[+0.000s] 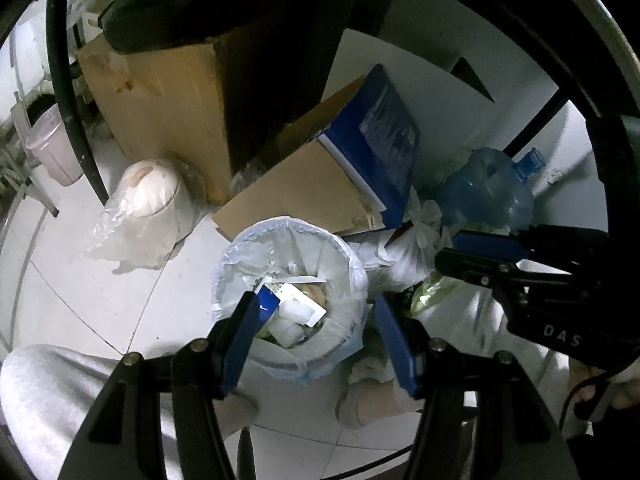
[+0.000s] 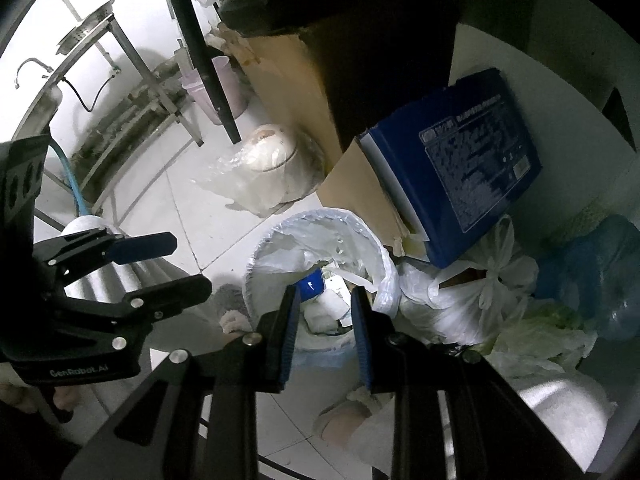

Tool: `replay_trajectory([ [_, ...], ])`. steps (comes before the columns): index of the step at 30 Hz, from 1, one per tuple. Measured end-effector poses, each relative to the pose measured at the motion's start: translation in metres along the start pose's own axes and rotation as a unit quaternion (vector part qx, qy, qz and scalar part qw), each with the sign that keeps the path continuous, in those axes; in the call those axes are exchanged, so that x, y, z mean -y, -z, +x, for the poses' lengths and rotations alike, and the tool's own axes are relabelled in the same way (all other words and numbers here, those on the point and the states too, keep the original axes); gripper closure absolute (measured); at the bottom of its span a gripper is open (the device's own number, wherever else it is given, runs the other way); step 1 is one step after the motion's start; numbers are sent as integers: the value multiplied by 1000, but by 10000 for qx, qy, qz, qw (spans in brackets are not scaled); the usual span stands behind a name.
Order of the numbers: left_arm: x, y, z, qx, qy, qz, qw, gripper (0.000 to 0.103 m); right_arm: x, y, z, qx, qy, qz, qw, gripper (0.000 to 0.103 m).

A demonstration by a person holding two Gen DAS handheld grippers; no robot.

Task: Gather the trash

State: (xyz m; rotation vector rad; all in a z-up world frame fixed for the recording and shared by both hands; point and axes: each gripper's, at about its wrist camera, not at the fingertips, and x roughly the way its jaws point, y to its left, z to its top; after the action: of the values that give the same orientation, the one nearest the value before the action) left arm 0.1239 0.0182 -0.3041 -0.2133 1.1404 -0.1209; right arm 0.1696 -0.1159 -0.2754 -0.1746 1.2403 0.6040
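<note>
The lined trash bin point(image 1: 288, 300), full of wrappers, sits directly below my spread, empty left gripper point(image 1: 316, 320), nearer than my half-open right gripper point(image 2: 324, 320).

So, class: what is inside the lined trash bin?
Inside the trash bin: a blue wrapper, white packaging and crumpled white scraps. Anything deeper is covered.
</note>
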Motion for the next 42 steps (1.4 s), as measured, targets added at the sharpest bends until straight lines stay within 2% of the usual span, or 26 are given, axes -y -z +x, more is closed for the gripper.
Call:
replay_trajectory([
  [14, 14, 10, -45, 520, -93, 147, 9985, 43, -11, 10, -46, 374, 63, -144, 9992, 76],
  [23, 18, 13, -77, 873, -114, 208, 9959, 43, -20, 14, -80, 638, 95, -230, 9977, 68],
  [31, 22, 8, -113, 1290, -192, 226, 9912, 43, -31, 17, -121, 935, 207, -338, 9948, 65],
  [42, 35, -3, -169, 1818, -275, 344, 9823, 42, -48, 14, -176, 1376, 312, -458, 9889, 54],
])
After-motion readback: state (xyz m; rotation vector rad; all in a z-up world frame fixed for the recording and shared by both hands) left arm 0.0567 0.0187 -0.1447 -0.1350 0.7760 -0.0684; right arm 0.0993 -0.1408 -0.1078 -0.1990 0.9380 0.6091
